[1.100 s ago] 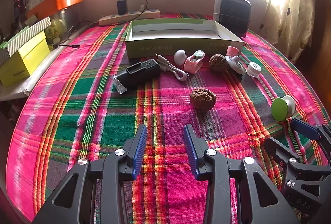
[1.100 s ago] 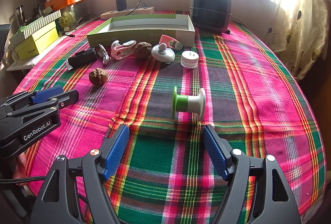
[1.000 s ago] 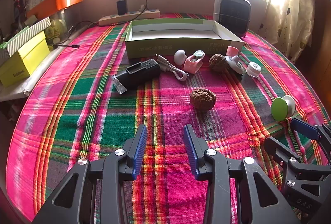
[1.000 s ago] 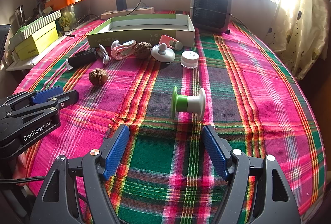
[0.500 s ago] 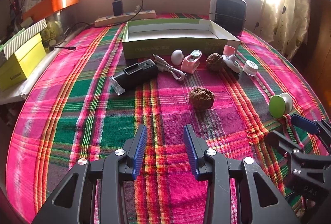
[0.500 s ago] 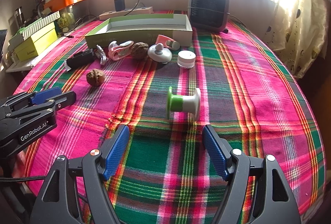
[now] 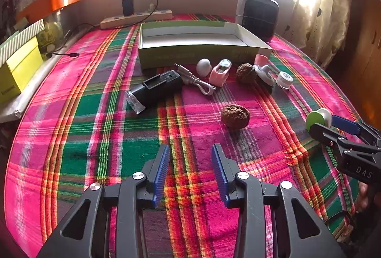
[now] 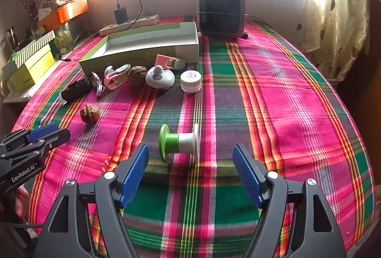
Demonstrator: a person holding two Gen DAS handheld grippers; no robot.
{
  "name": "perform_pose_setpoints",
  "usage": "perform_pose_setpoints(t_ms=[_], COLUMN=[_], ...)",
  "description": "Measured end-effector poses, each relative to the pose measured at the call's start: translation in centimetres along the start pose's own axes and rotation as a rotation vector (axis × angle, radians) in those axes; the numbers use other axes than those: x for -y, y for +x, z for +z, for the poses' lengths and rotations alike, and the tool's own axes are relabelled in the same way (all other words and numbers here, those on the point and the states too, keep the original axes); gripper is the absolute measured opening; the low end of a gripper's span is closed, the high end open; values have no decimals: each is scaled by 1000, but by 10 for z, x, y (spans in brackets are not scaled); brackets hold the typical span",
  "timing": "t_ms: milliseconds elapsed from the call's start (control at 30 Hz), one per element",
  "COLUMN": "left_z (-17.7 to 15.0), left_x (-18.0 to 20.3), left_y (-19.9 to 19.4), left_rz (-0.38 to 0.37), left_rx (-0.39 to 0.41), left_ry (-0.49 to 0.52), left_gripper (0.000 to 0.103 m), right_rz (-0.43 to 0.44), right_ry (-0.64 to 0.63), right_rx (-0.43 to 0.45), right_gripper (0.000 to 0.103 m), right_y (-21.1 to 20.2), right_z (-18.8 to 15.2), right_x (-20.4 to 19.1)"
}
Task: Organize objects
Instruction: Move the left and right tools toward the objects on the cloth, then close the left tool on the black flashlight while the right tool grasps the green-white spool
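Right gripper (image 8: 190, 172) hovers wide open and empty just short of the green-and-white spool (image 8: 179, 142) lying on the plaid cloth (image 8: 273, 103); left gripper (image 7: 190, 172) open, empty, short of the walnut (image 7: 235, 116).

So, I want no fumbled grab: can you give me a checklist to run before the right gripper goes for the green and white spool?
1. Right gripper open, nothing between its jaws: ok.
2. Green and white spool lies on its side just ahead of the fingers, roughly centred between them: ok.
3. Gap wider than the spool: ok.
4. Cloth around the spool free of other things; nearest walnut well apart: ok.
5. Left gripper open, empty, off to the side: ok.
6. Green box has room inside: cannot tell; its floor is only partly visible.
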State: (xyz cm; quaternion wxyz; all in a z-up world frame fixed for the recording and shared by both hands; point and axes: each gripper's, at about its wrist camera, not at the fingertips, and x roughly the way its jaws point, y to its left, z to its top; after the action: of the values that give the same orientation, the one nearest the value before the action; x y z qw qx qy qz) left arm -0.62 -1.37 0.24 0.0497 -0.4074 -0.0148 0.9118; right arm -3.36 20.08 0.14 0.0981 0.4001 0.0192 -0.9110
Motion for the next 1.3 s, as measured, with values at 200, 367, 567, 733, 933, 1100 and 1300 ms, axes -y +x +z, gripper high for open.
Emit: perform_pose_setpoints(t_ms=[200, 367, 567, 733, 933, 1100, 1300], left_z=[7, 16, 32, 47, 60, 66, 68], left_x=[-10, -21, -32, -39, -46, -44, -39], left_y=[2, 3, 4, 10, 22, 30, 37], left_rz=[-13, -5, 6, 0, -18, -42, -29], left_rx=[3, 15, 41, 56, 41, 31, 13], left_ry=[-15, -28, -16, 13, 43, 72, 103], left_gripper=[36, 36, 37, 37, 37, 37, 39], right_rz=[9, 38, 59, 67, 73, 79, 82], right_ry=[-15, -12, -27, -30, -28, -32, -36], right_rx=[-4, -20, -27, -29, -32, -38, -42], right_gripper=[58, 38, 34, 34, 34, 34, 34], right_y=[6, 10, 14, 18, 25, 31, 36], right_z=[8, 8, 12, 19, 28, 35, 40], right_x=[-1, 1, -2, -1, -3, -5, -6])
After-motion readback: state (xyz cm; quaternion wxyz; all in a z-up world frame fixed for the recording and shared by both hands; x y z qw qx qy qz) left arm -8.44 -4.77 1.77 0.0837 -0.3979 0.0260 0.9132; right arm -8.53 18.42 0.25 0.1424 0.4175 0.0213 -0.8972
